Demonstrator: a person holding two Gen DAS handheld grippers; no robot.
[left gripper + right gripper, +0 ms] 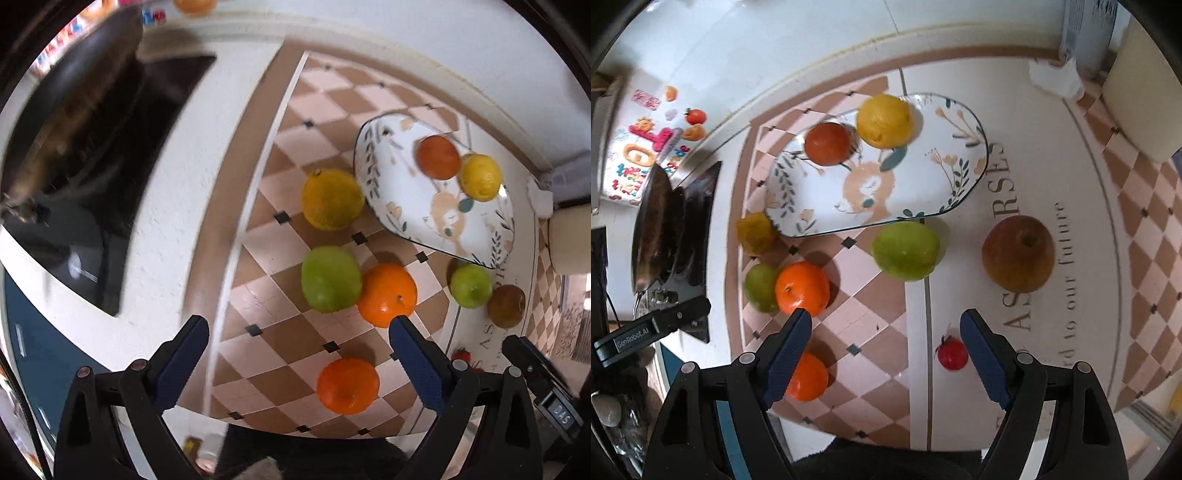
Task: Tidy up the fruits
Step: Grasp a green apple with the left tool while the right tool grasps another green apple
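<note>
A patterned oval plate (923,184) (399,192) holds a dark orange fruit (827,143) (438,157) and a lemon (884,120) (480,177). On the checkered mat lie a yellow fruit (332,199) (755,232), two green apples (330,278) (905,249), two oranges (386,293) (347,384), a brownish apple (1017,253) (506,304) and a small red fruit (952,352). My left gripper (299,325) is open above the mat, empty. My right gripper (886,321) is open, empty, in front of the green apple.
A dark frying pan (74,122) (653,229) sits on a black cooktop at the left. A cream container (1145,92) and white crumpled object (1054,79) stand at the back right. The mat's front edge (295,432) is near the grippers.
</note>
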